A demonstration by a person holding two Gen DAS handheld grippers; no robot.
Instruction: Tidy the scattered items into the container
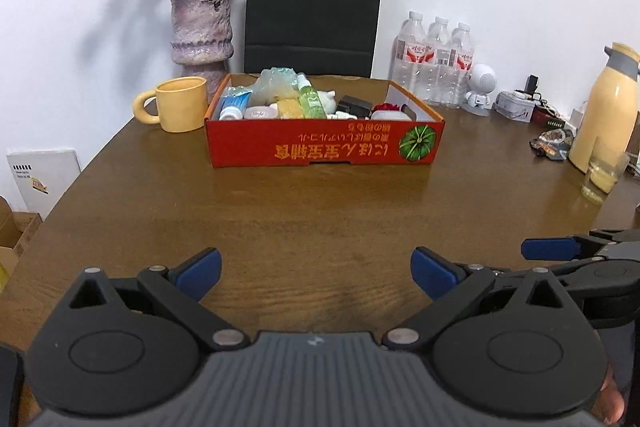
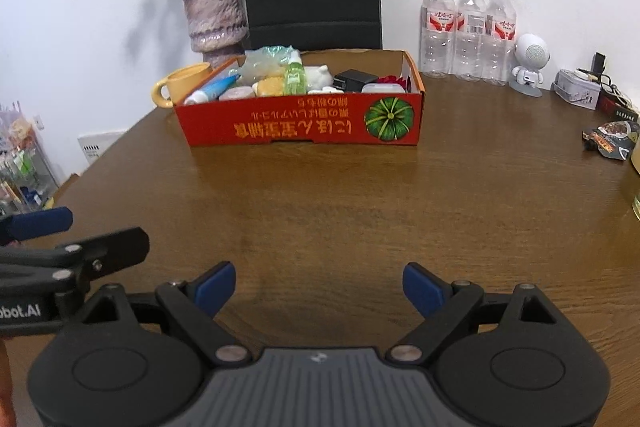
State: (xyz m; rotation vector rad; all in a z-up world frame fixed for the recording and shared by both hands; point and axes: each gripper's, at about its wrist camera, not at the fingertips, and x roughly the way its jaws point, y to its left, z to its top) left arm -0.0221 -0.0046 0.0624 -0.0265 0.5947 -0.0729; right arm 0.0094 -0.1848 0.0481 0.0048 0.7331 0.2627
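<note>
Container contents inspected from the tongs outward: left tongs (image 1: 316, 273) and right tongs (image 2: 318, 289) both stand spread wide with nothing between them, low over bare wooden surface (image 1: 320, 211). Ahead, the red cardboard box (image 1: 324, 143) holds the small items: blue tube (image 1: 234, 103), green bottle (image 1: 311, 99), black adapter (image 1: 354, 105). Nothing loose shows before it. Judgement: tidying appears complete; mug (image 1: 178, 103) and water bottles (image 1: 434, 61) look like fixtures

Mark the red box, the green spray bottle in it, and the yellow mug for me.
red box (image 1: 320, 147): left wrist view, on its printed front wall.
green spray bottle (image 1: 310, 101): left wrist view, on its labelled body.
yellow mug (image 1: 182, 105): left wrist view, on its outer side.
</note>
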